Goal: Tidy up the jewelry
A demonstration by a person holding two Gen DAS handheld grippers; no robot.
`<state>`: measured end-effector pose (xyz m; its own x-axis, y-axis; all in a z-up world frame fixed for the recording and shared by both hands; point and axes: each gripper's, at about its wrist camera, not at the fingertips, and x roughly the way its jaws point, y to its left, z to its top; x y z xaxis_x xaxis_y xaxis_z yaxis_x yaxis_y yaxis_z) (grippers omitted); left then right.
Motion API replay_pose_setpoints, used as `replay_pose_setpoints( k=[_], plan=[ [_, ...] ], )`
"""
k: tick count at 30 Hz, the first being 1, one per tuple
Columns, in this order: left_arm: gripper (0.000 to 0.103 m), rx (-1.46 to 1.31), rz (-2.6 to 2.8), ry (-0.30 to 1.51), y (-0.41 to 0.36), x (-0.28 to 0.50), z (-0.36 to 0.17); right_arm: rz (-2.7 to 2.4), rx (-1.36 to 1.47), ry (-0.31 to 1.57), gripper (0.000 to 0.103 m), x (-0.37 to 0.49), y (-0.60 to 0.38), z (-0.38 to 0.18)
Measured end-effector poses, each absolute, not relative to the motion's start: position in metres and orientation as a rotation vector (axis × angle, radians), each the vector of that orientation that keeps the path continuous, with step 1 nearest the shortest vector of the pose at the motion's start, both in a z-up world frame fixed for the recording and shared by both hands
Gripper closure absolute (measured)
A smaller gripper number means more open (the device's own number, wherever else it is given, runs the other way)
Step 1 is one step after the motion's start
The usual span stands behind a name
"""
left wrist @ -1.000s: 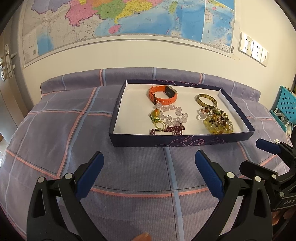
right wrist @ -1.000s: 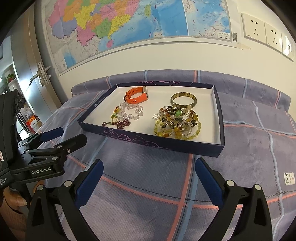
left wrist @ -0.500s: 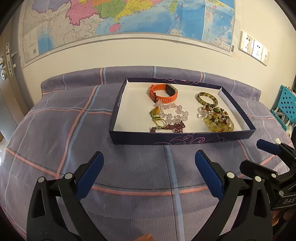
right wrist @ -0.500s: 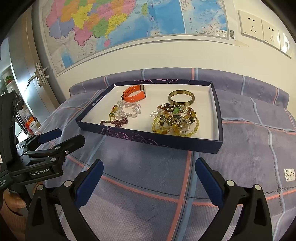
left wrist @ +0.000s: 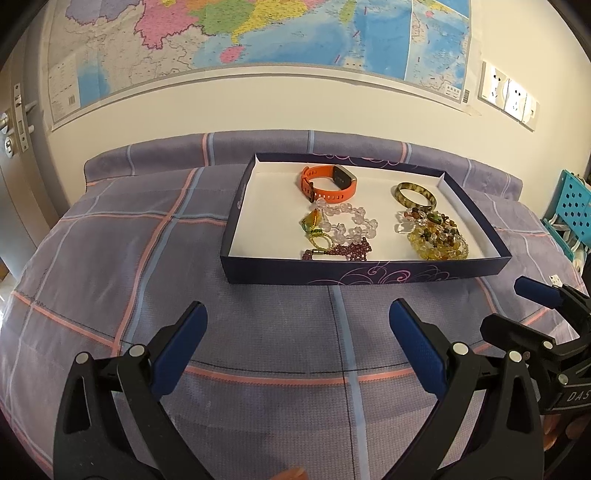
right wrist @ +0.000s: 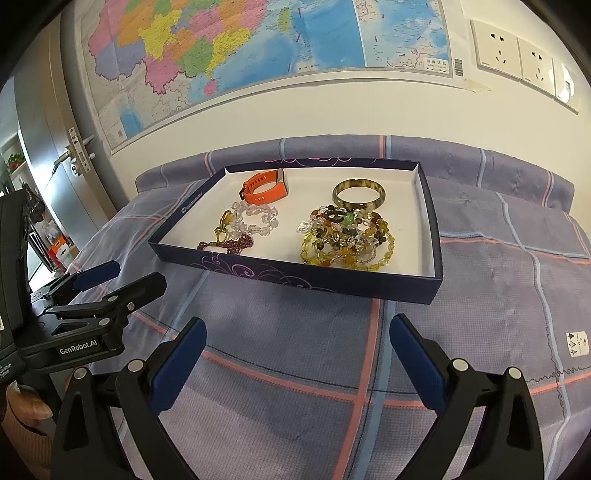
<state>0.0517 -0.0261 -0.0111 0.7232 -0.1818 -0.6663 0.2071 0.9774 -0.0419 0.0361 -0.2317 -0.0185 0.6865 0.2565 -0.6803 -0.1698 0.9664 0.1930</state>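
A dark blue box lid (left wrist: 369,276) (right wrist: 295,276) with a white inside lies on the plaid bedspread. In it are an orange watch band (left wrist: 328,183) (right wrist: 264,187), a clear bead bracelet (left wrist: 351,223) (right wrist: 255,218), a dark red bead string (left wrist: 340,253) (right wrist: 231,244), an olive bangle (left wrist: 414,194) (right wrist: 358,194) and a heap of yellow and mixed bead bracelets (left wrist: 436,240) (right wrist: 347,240). My left gripper (left wrist: 297,328) is open and empty, short of the box. My right gripper (right wrist: 297,347) is open and empty too, also short of it.
The purple plaid bedspread (left wrist: 129,258) covers the whole surface. A wall with a map (left wrist: 240,33) rises behind. A teal perforated basket (left wrist: 576,206) stands at the far right. A door with a handle (right wrist: 70,155) is at the left.
Both grippers have drawn back a little from the box, which sits slightly higher and smaller in view. Both stay open. The jewelry has not moved.
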Motion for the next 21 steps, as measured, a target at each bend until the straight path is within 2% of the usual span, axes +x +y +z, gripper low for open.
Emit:
replay_pose_setpoints(
  k=[21],
  plan=[
    [0.006, 0.046, -0.201, 0.736, -0.0262, 0.0510, -0.0125, 0.230, 0.119, 0.786, 0.007, 0.0357, -0.2298, -0.0213]
  ],
)
